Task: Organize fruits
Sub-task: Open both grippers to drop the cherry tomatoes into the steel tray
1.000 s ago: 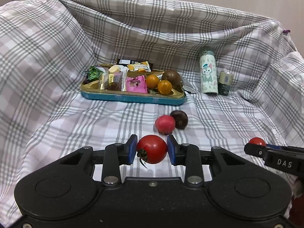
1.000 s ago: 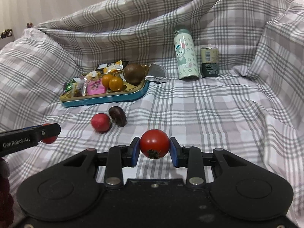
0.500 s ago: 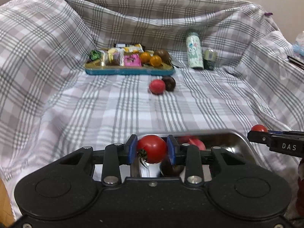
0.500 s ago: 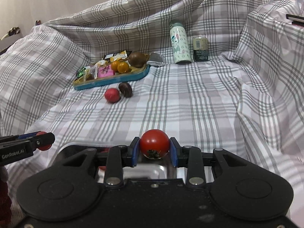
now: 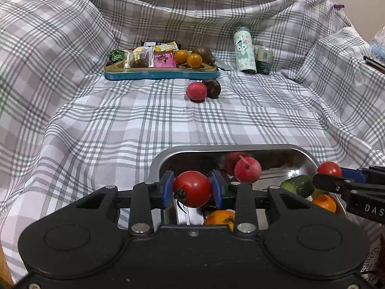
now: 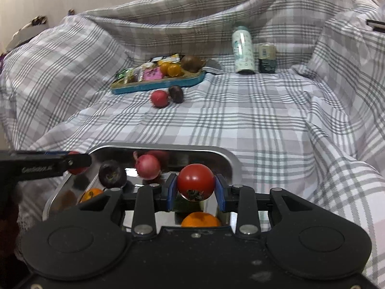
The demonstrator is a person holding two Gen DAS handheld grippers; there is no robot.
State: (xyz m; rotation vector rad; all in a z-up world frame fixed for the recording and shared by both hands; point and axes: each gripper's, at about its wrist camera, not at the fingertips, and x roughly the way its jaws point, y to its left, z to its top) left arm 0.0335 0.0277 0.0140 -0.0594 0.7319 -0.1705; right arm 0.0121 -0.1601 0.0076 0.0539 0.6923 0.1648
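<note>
The left hand-held gripper [image 5: 192, 189] clenches a round red tomato [image 5: 192, 189] between its blue pads, stem end turned down and to the left, above the near left part of a shiny rectangular steel tray [image 5: 216, 148]. In that tray, just right of the pads, sits a pinkish-red round fruit [image 5: 247, 170]; below the pads a small orange mandarin [image 5: 220, 218] shows, and further right lie a short green cucumber piece [image 5: 298, 185] and a second orange mandarin [image 5: 324, 202]. The right hand-held gripper [image 6: 196, 185] grasps its own round red tomato [image 6: 196, 181], stem end down, over the tray's right side [image 6: 228, 159]. Left of it in the tray rest a dark purple round fruit [image 6: 112, 174] and the pinkish-red fruit [image 6: 147, 166].

Well ahead of both, on the grey-and-white plaid cloth [image 5: 120, 120], a red round fruit [image 5: 196, 91] touches a dark brown round fruit [image 5: 211, 88]. Behind them stands a teal-rimmed flat tin [image 5: 161, 74] holding wrapped snacks, two small orange fruits [image 5: 187, 57] and a brown one [image 5: 203, 53]. To its right stand a pale green cartoon-printed bottle [image 5: 244, 49] and a small dark can [image 5: 264, 57].
</note>
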